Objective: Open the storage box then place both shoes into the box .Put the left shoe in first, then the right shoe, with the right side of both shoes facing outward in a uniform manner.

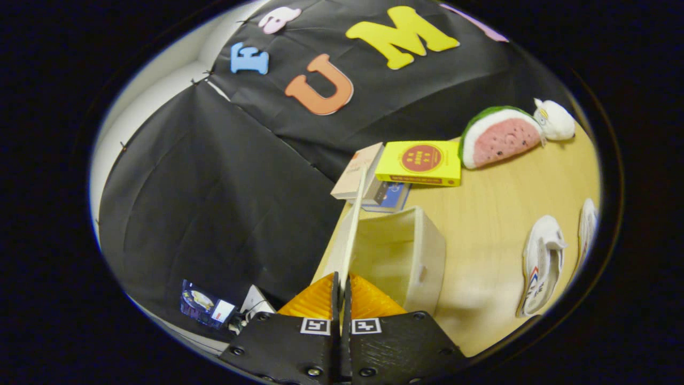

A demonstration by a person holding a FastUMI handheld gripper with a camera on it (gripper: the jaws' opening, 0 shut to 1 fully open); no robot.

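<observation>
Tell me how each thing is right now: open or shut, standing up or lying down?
storage box: open, nothing visible inside.
lid: lifted, seen edge-on, pinched between the fingers.
gripper: shut on the lid.
shoes: both out on the table, beyond the box, not yet packed.
yellow book: closed, lying on other books.
watermelon plush: propped by the wall, cut face showing.

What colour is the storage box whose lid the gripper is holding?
Cream-white, seen in the gripper view: the storage box, its lid pinched between the gripper fingers.
</observation>
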